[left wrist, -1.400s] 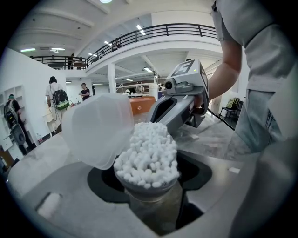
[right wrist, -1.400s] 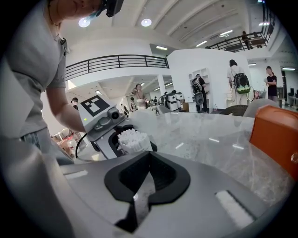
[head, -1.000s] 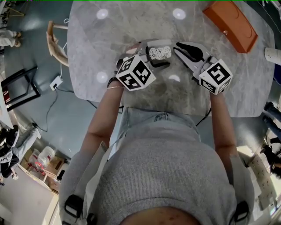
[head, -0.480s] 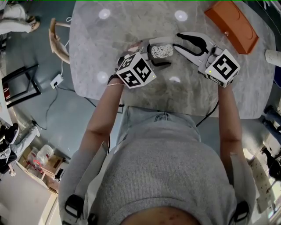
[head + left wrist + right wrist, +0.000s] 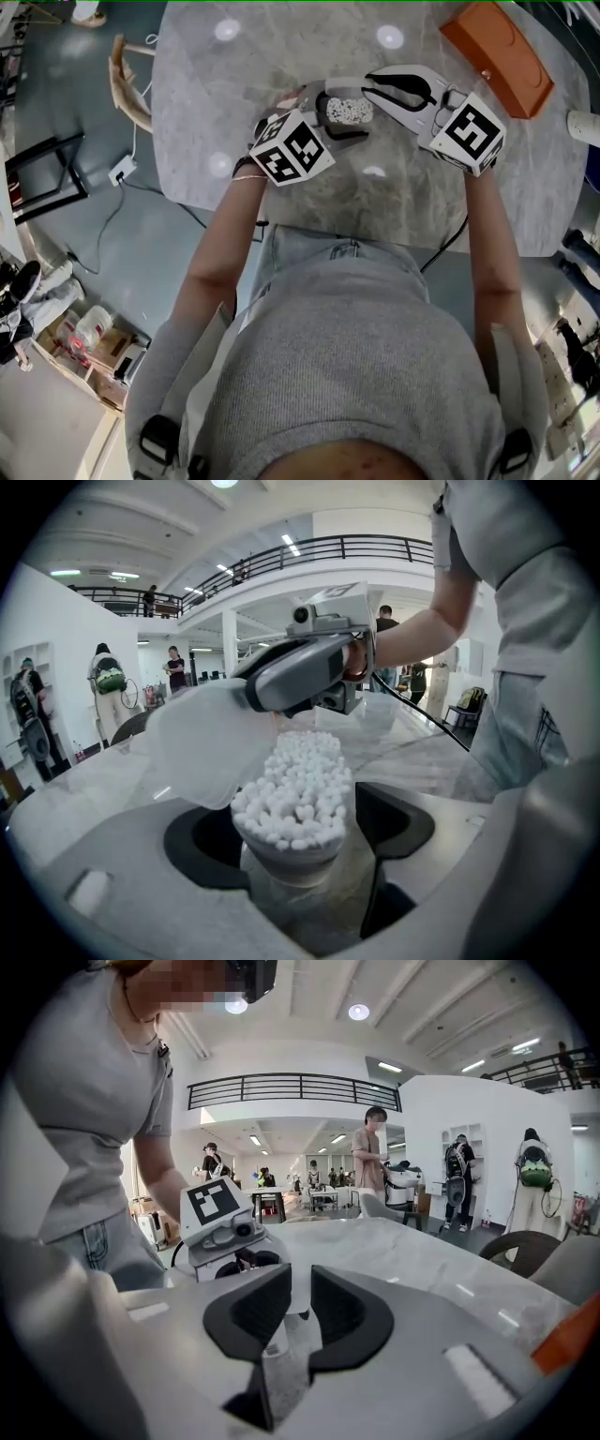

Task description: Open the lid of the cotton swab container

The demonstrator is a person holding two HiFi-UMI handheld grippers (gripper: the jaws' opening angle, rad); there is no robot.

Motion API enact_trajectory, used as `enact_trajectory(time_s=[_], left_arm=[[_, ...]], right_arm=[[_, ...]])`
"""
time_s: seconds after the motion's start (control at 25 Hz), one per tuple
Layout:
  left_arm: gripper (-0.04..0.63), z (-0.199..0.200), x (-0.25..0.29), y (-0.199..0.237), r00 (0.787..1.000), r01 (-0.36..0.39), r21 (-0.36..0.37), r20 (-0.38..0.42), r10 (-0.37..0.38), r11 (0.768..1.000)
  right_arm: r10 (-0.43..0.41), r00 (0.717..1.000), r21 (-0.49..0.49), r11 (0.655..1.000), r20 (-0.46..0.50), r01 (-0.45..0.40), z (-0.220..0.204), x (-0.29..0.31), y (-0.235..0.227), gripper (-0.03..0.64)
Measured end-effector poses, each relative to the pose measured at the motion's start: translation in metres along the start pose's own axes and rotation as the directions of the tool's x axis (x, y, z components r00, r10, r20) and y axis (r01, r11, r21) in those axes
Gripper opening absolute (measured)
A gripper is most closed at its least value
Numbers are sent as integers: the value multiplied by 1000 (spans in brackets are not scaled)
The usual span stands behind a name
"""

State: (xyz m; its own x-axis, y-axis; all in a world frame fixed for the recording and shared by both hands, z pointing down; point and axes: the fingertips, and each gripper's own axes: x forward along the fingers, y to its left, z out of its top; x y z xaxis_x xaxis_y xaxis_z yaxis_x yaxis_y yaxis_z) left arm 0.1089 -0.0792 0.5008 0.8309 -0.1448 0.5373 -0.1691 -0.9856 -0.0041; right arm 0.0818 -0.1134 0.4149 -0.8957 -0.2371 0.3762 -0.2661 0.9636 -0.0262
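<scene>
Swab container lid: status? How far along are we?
Done: the lid is lifted off the mouth of the cotton swab container, with the swabs exposed. In hand: the left tool clamps the container body. The right tool pinches the lid's edge, and its jaws have just been closing on it. Remaining: probably carry the lid fully away and release it. Whether it's hinged can't be told.

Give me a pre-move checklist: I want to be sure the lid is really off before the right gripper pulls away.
1. Hold of left gripper on container: ok.
2. Grip of right gripper on lid: ok; jaws just closed further, lid's edge between them.
3. Opening clear of lid: ok, cotton swabs exposed.
4. Lid fully detached, not hinged: cannot tell.
5. Bare table nearby for the lid: ok.
</scene>
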Motion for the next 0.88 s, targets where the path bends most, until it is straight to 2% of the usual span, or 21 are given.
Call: enact_trajectory(time_s=[0.28,0.48,0.68,0.88], left_arm=[[351,-3,-13,11,994,-96,-72,49,100,993],[351,-5,-35,15,974,-200,-112,87,211,973],[351,-4,-57,13,952,-265,-153,114,283,952],[351,6,-77,13,926,-308,-189,166,339,933]], right_arm=[[-50,999,49,997,-22,51,-7,2,-6,67],[-106,994,93,990,-7,106,-8,1,-12,74],[-148,989,191,971,29,140,-11,-2,-15,75],[-178,983,220,961,36,166,-9,-6,-15,101]])
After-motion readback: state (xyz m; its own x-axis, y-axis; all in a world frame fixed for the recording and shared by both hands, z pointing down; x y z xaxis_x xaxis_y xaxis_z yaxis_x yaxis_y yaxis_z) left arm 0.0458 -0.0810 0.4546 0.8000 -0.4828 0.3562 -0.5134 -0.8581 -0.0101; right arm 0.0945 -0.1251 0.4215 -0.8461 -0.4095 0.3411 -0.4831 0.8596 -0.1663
